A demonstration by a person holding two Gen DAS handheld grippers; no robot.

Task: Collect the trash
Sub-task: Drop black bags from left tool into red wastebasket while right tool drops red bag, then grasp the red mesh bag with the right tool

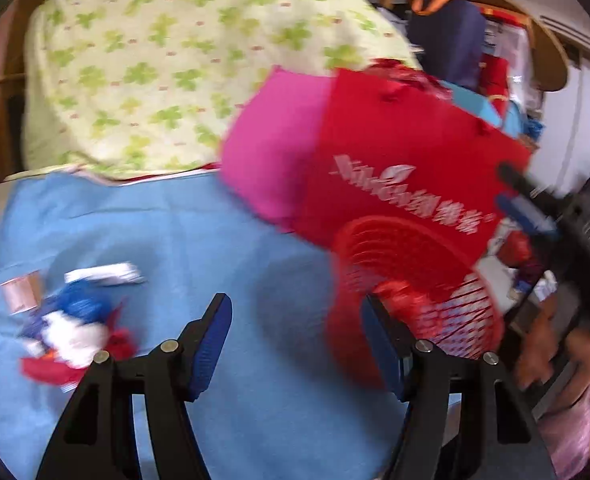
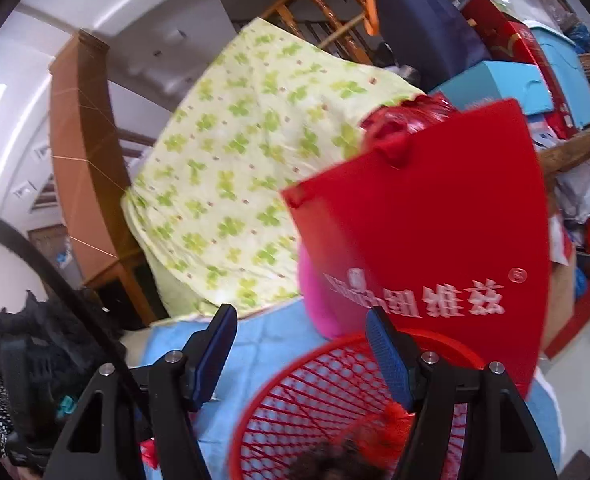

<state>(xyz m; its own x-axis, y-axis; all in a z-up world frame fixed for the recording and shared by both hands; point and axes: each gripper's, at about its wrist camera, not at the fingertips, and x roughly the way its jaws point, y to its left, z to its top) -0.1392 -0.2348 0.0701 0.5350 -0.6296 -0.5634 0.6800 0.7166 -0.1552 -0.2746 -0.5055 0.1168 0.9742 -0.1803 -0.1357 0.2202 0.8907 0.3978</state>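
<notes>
A: What lay at the left of the left wrist view?

B: A heap of trash (image 1: 71,320), blue, white and red scraps, sat on the blue cloth (image 1: 167,232) that covered the surface. A white strip (image 1: 103,274) and a pinkish wrapper (image 1: 19,292) lay just beside it. All of it was blurred.

A: And the left gripper (image 1: 295,336)?

B: Its jaws stood apart with only cloth between them. It gripped nothing.

A: Further right?

B: A red basket (image 1: 415,292) stood right of that gripper, its near wall just behind the right finger. Behind it leaned a red bag (image 1: 395,152) with white print, a pink sheet (image 1: 275,148) against its left side. A clover-print quilt (image 1: 167,72) was piled at the back. The right gripper (image 1: 523,200) showed at the far right edge, too blurred there to judge.

A: The right wrist view settled it?

B: Yes. The right gripper (image 2: 303,340) had its jaws spread and empty, over the basket (image 2: 335,392). Red scraps and something dark lay inside the basket.
</notes>
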